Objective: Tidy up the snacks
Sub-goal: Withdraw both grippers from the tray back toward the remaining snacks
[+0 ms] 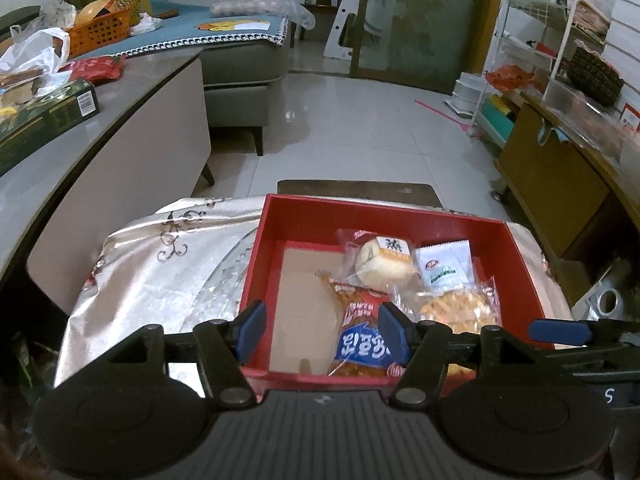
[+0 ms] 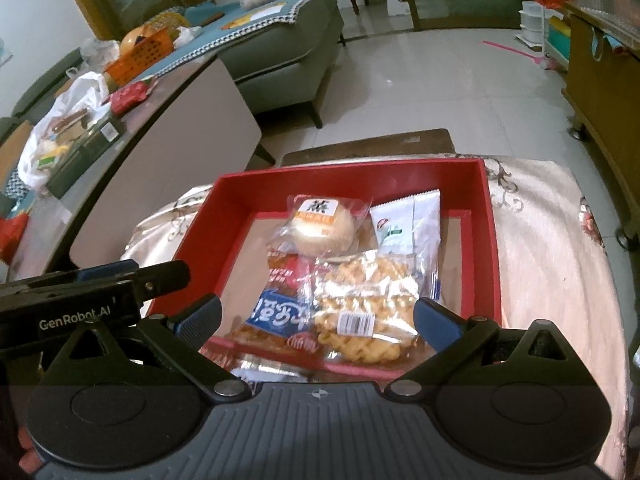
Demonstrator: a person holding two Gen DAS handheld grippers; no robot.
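A red box (image 1: 520, 256) sits on a patterned cloth (image 1: 160, 264) over a small tabletop, its far wall ahead of both pairs of fingers and its near wall right under them. Ahead of the left fingers (image 1: 250, 330) the box's left half is bare cardboard floor, the roomiest spot; all the snacks crowd the right half. The left gripper (image 1: 320, 330) tilts down over the near edge, fingers apart and clamped on nothing, the blue-and-red snack packet (image 1: 366, 344) lying just inside its right finger. The right gripper (image 2: 318, 318) tilts down likewise, fingers wide apart and empty, with the clear bag of waffle crisps (image 2: 362, 304) lying between them in the box. Farther ahead lie a wrapped round cake (image 2: 322, 224) and a white sachet (image 2: 408, 220). Only the right view shows bare cloth to the right of the box and the left gripper's side; only the left view shows a wire rack (image 1: 532, 40).
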